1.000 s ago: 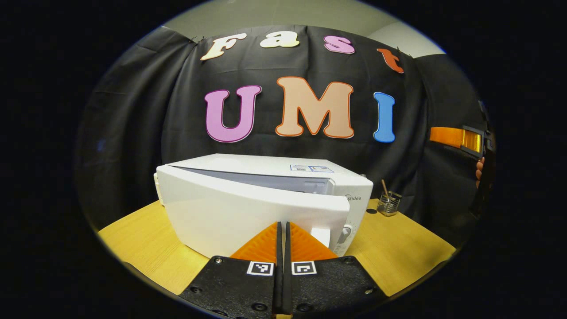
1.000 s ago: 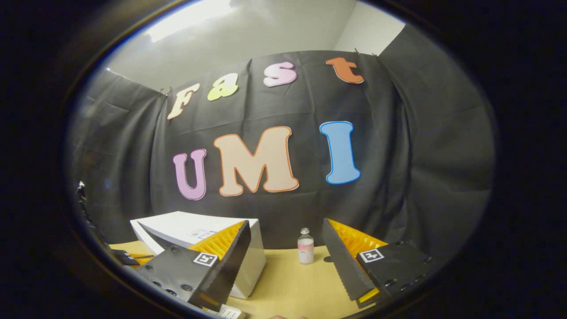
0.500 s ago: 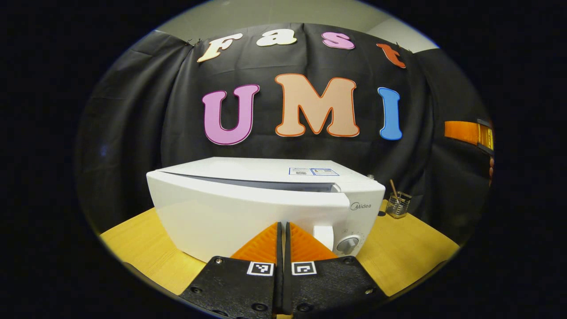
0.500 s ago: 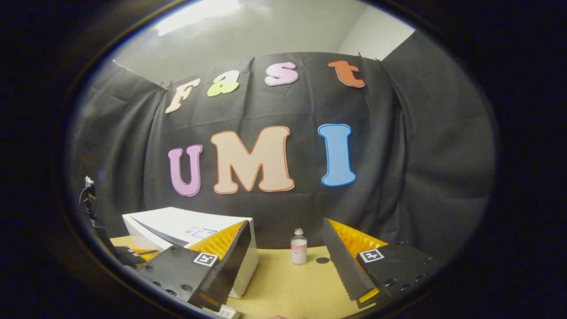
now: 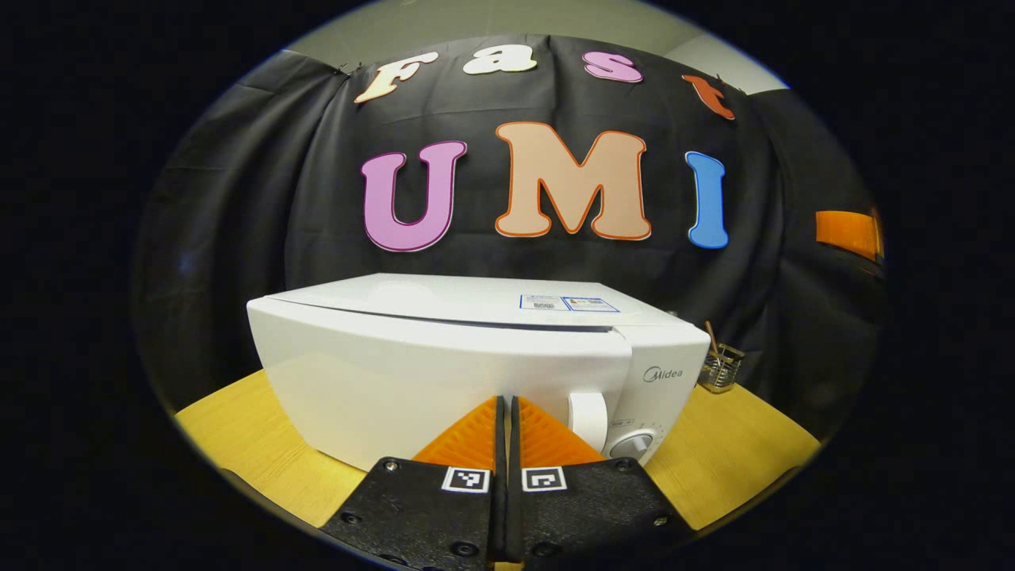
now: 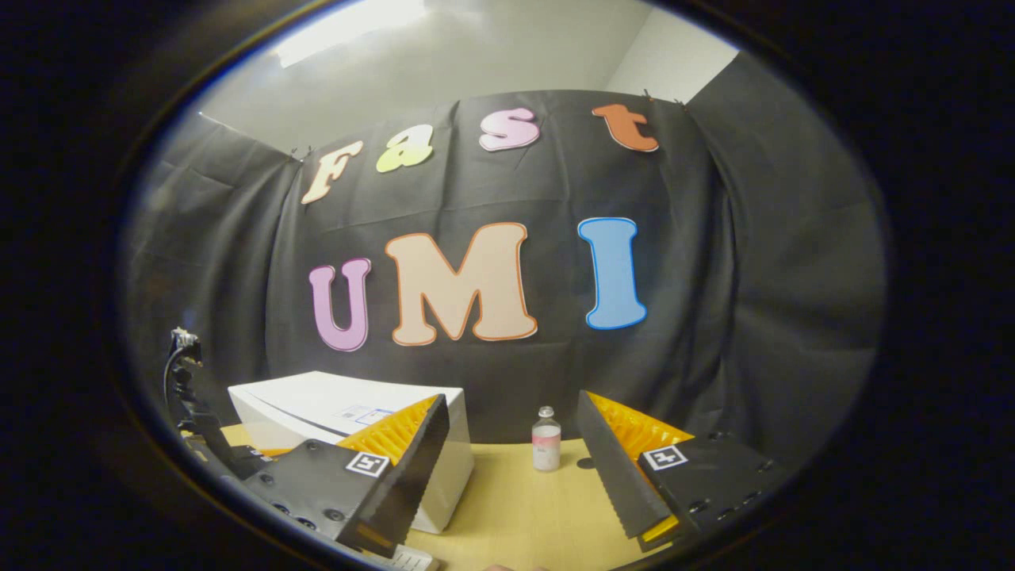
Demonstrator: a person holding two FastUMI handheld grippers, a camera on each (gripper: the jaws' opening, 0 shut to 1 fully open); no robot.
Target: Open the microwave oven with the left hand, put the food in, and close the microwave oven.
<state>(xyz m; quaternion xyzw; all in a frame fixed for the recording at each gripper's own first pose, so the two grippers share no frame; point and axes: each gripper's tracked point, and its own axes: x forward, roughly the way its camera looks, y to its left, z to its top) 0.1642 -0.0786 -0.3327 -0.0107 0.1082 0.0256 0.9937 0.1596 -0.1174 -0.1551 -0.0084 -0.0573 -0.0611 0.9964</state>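
Near the end: microwave oven (image 5: 444, 373) door all but shut, left claw (image 5: 507, 432) closed and empty against it, right claw (image 6: 507, 464) wide open, empty.

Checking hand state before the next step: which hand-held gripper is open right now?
The right hand-held gripper: its fingers stand wide apart, framing the small bottle. The left hand-held gripper is shut, fingers together.

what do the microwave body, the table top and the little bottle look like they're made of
Microwave: smooth glossy white shell with soft highlights, probably painted metal or plastic; the look leaves it open.
Table top: light wood or wood-look laminate, with fine straight grain lines and a matte finish.
Small bottle: see-through, so glass or clear plastic, with a pale cap; too small to tell.
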